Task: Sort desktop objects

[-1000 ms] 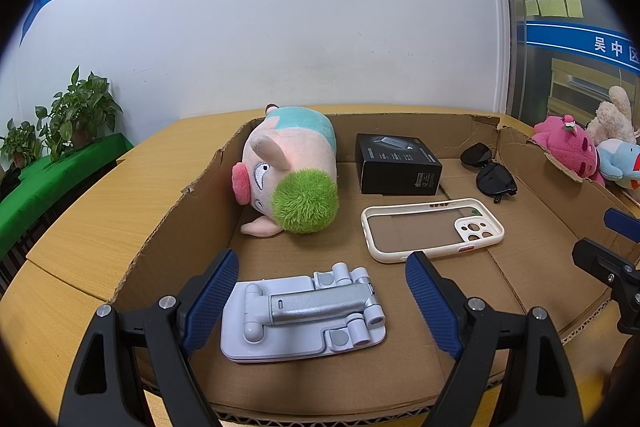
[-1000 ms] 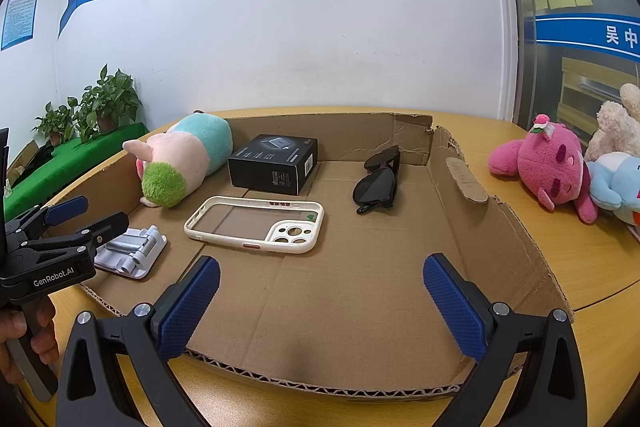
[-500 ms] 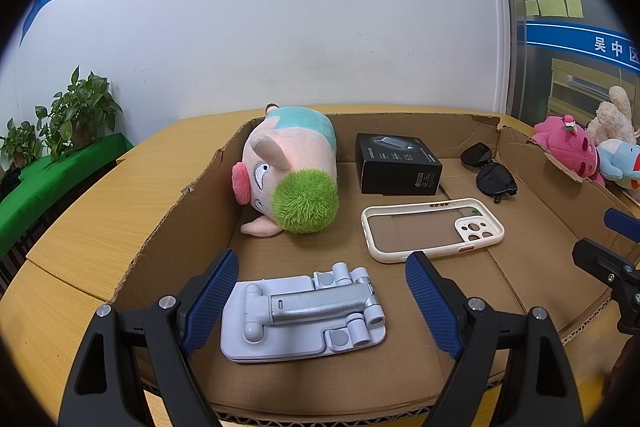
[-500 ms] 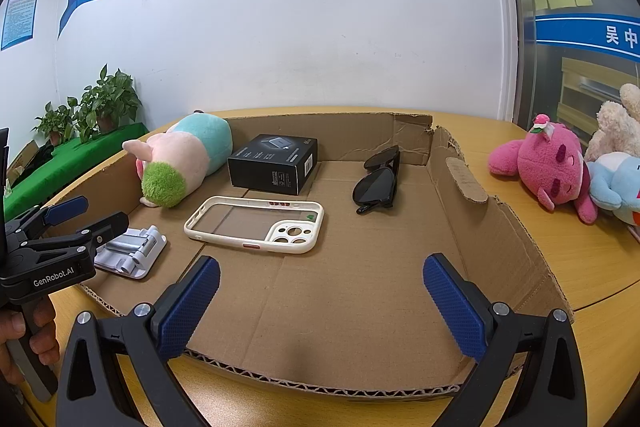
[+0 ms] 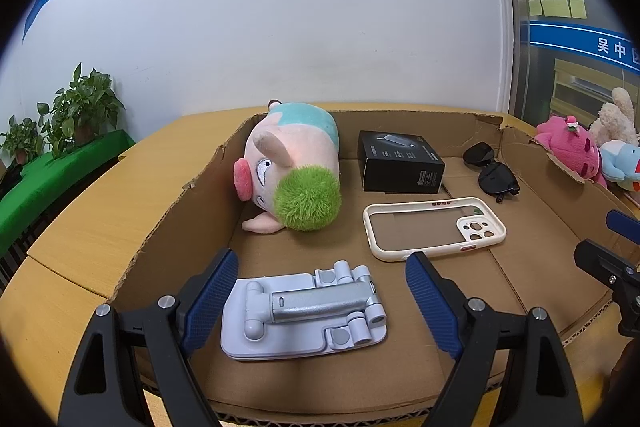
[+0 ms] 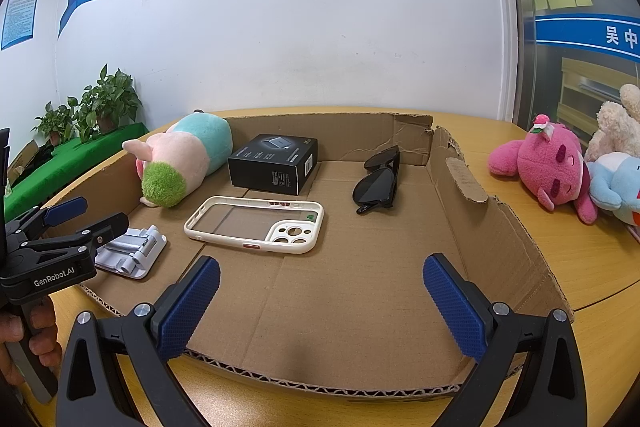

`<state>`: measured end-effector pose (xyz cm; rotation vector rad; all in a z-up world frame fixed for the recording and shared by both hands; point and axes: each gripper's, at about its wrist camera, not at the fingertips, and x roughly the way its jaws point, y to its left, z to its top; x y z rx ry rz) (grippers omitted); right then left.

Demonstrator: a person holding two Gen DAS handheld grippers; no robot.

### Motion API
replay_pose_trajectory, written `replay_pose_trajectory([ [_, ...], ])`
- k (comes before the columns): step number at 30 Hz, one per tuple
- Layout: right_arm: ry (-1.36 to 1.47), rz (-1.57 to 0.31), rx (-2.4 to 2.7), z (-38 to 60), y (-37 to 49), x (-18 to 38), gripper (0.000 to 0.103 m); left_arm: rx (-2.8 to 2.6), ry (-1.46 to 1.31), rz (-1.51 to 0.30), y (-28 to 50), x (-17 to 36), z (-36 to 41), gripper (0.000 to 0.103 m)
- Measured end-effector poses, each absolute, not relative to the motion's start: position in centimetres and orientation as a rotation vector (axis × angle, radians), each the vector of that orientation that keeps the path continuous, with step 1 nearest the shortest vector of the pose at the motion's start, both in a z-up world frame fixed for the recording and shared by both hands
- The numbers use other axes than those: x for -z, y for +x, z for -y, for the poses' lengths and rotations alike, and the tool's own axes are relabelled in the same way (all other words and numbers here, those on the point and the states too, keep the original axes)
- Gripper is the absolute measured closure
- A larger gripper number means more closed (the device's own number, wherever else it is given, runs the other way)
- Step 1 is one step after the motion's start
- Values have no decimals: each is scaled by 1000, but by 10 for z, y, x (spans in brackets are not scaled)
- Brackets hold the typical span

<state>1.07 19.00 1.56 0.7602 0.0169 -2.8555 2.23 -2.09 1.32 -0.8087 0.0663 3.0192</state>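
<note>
A shallow cardboard tray (image 5: 168,227) (image 6: 480,223) holds a folded grey phone stand (image 5: 304,311) (image 6: 134,247), a pink plush with green hair (image 5: 296,171) (image 6: 180,163), a black box (image 5: 400,163) (image 6: 276,163), a cream phone case (image 5: 434,227) (image 6: 256,223) and black sunglasses (image 5: 492,171) (image 6: 378,183). My left gripper (image 5: 320,291) (image 6: 86,215) is open, its blue fingers (image 5: 212,291) either side of the stand without touching it. Over bare cardboard at the tray's near edge, my right gripper (image 6: 320,299) is open and empty.
The tray rests on a wooden table (image 5: 80,227). A pink plush (image 6: 548,167), a blue plush (image 6: 616,183) and a cream plush (image 6: 616,131) lie on the table to the right of the tray. Potted plants (image 5: 80,107) stand at far left.
</note>
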Motion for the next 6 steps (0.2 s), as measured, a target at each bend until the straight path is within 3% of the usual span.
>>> replay_pose_trajectory([
  [6,760,-16,2855,-190,11,-16,0,-3019,-808,-68,22,-13,21,17],
])
